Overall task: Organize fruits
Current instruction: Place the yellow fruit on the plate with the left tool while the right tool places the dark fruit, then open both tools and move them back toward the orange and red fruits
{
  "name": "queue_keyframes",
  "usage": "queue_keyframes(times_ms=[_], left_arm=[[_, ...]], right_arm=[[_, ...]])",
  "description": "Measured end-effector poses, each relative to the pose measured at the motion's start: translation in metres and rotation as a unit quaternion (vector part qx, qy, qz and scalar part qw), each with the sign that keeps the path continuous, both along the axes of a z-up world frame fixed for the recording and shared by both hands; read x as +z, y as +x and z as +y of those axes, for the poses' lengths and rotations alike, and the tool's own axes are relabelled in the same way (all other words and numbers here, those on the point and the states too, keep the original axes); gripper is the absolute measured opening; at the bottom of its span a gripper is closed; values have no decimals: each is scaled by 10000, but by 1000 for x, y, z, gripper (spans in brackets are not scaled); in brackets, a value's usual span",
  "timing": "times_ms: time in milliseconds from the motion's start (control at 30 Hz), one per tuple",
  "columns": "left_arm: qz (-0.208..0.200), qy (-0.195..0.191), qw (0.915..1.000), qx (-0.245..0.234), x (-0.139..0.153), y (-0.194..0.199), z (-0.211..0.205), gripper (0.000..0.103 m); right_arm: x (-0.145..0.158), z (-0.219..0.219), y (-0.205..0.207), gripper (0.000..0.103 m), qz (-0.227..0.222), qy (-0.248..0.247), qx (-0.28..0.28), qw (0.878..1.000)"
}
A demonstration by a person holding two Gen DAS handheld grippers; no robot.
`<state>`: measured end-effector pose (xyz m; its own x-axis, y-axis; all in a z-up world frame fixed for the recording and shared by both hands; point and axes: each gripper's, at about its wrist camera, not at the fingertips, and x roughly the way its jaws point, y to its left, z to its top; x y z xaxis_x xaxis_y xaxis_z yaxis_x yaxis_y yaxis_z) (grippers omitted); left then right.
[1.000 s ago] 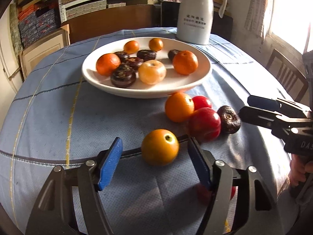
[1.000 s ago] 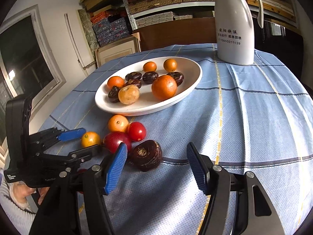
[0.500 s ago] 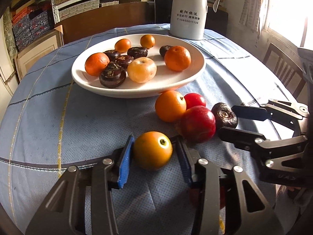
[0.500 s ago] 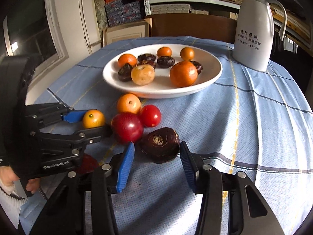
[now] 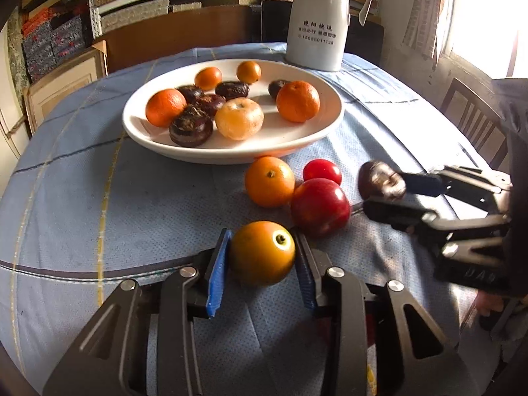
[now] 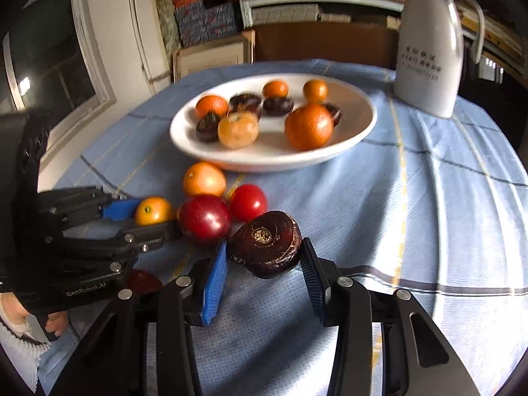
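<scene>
Black grippers, blue-padded fingers [image 5: 216, 275], silver screws, "GenRobot.AI" marking.

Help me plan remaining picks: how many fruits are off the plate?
6: yellow-orange fruit in the left tool, dark chestnut in the right tool, and on the cloth an orange, tomato, red plum, plus a half-hidden red fruit. Others may be hidden.

plate fruit [image 6: 237, 128] blurred, jug [image 5: 320, 19] top cropped

Red apple [image 5: 319, 205] & orange [image 5: 269, 181] block way to plate [image 5: 231, 151].
</scene>
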<state>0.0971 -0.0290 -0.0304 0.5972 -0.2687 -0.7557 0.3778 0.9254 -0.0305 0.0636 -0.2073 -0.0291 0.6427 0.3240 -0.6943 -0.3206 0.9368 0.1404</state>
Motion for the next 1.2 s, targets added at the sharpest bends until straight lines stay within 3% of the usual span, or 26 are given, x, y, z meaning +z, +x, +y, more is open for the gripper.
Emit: queue_keyframes(times_ms=[267, 500, 733, 867, 1067, 1200], left_arm=[[-467, -349, 9980, 238, 39, 4, 12, 37], [-579, -394, 9963, 500, 63, 66, 7, 37], [-340, -391, 9967, 632, 45, 124, 2, 37], [-251, -329, 9975, 569, 34, 136, 0, 37], [-484, -387, 9958, 669, 44, 121, 11, 61], [-670, -520, 9929, 837, 52, 94, 27, 71]], right_arm=[[36, -34, 2, 45, -593, 826, -401, 9940], [70, -27, 69, 44, -647, 847, -525, 9929], [49, 3, 137, 44, -323, 612, -515, 9963], [33, 17, 149, 45, -178, 281, -419, 9986], [45, 1, 126, 47, -461, 509, -564, 9960], [54, -19, 94, 55, -726, 667, -728, 9925]])
